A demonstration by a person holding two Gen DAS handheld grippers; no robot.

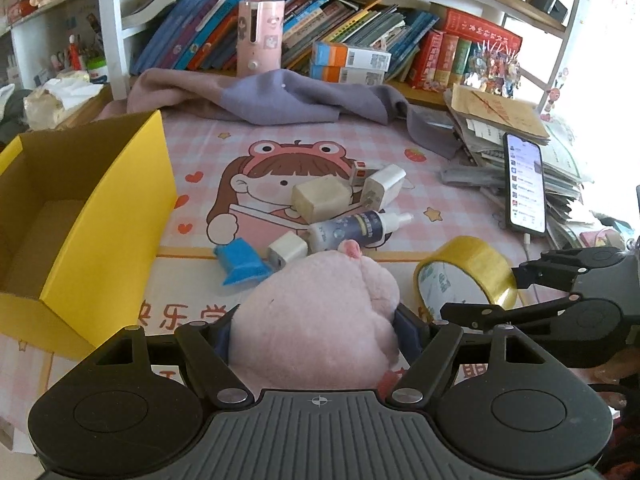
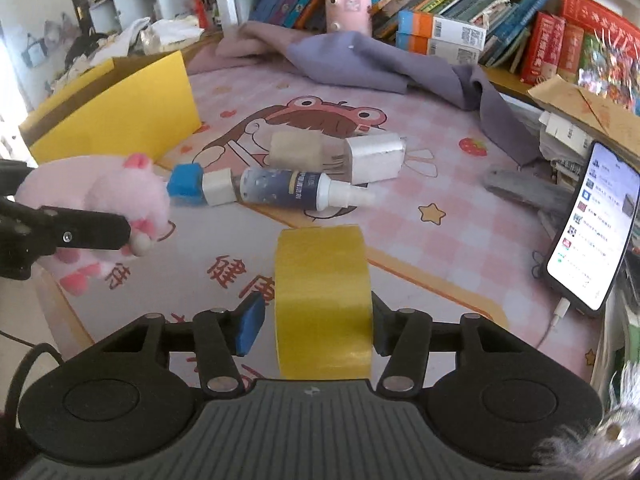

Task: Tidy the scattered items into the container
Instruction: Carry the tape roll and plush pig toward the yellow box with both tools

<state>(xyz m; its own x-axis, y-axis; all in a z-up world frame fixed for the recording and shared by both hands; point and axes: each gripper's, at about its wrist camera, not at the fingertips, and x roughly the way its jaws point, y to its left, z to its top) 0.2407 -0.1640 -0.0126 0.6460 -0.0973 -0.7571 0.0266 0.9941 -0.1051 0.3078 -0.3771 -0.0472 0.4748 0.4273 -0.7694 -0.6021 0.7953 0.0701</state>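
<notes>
My left gripper (image 1: 316, 328) is shut on a pink plush toy (image 1: 316, 304), which bulges up between its fingers; in the right wrist view the plush toy (image 2: 100, 188) hangs at the left edge. The open yellow cardboard box (image 1: 108, 216) stands to its left. A yellow tape roll (image 2: 320, 280) stands on edge between the fingers of my right gripper (image 2: 316, 330). The blue left pad (image 2: 250, 328) shows a gap to the roll, so the gripper is open. On the pink cartoon mat lie a spray bottle (image 1: 352, 230), white chargers (image 1: 384, 186), a beige block (image 1: 320, 198) and a blue piece (image 1: 240, 264).
A lit phone (image 1: 524, 188) on a cable leans against a stack of papers (image 1: 500, 120) at the right. A purple cloth (image 1: 288, 96) lies along the back, below a shelf of books. A pink dispenser (image 1: 260, 36) stands behind the cloth.
</notes>
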